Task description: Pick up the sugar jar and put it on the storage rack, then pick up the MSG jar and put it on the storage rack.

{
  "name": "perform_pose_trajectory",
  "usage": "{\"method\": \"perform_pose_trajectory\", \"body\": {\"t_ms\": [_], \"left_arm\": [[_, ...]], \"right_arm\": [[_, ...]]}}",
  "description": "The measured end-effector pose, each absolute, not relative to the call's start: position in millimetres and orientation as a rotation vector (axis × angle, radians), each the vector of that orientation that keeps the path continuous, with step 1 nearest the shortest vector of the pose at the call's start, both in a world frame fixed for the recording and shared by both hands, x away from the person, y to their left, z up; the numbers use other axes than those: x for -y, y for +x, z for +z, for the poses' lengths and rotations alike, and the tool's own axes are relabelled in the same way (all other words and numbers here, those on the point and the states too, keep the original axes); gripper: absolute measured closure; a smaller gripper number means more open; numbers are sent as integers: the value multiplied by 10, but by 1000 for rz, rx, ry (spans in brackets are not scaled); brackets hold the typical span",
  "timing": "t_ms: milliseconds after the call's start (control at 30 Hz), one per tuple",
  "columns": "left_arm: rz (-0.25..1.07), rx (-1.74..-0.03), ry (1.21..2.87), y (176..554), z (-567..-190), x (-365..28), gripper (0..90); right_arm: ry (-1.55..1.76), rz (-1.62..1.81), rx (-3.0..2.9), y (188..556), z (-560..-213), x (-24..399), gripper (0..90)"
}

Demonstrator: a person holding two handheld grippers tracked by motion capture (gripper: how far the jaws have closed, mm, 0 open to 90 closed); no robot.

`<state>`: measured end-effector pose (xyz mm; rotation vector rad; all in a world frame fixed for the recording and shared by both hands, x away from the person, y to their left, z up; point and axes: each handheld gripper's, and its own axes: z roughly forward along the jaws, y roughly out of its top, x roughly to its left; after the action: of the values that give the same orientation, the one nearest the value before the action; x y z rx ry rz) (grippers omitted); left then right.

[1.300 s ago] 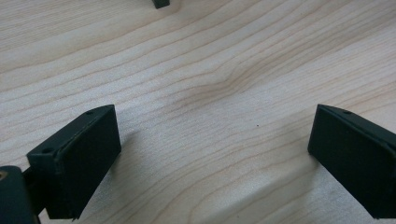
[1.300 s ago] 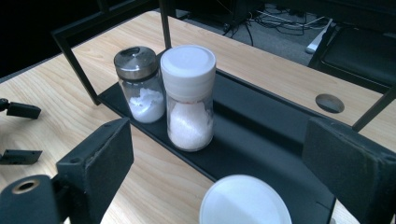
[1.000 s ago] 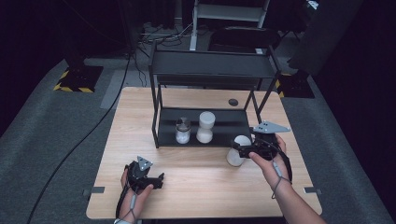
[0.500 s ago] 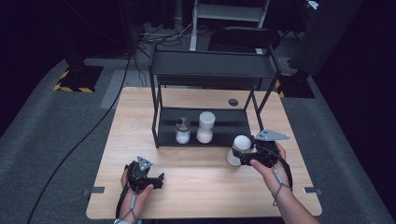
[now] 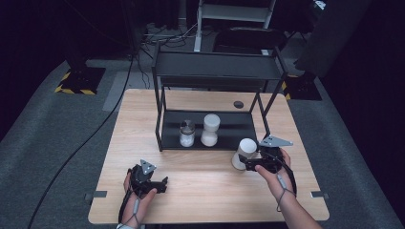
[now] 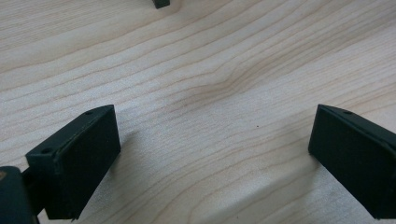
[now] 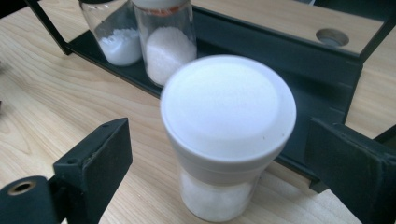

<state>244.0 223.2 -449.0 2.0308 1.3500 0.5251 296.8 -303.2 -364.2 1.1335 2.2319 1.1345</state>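
White-lidded jar (image 7: 227,135) with white powder inside stands upright on the wooden desk (image 5: 205,191), right between the jaws of the right gripper (image 7: 219,168). Those jaws are spread wide on either side of it, and neither pad touches the glass. Just past the jaws sits a black rack (image 7: 299,60), with two more jars (image 7: 144,37) of white powder on its bottom shelf. Over at the near left, the left gripper (image 6: 212,154) hangs low over bare wood, jaws spread too, nothing between them.

White-lidded jar (image 7: 228,140) upright on table
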Motion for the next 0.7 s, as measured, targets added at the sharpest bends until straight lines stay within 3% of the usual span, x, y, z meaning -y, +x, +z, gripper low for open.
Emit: {"method": "perform_pose_trajectory", "body": {"t_ms": [367, 700], "left_arm": [[524, -1351, 2031, 2440, -4489, -2232, 15], [524, -1349, 2033, 2449, -4489, -2232, 11]], "right_arm": [[1132, 1127, -2237, 3038, -3758, 3025, 146], [1083, 1146, -2221, 3031, -3753, 3011, 328]]}}
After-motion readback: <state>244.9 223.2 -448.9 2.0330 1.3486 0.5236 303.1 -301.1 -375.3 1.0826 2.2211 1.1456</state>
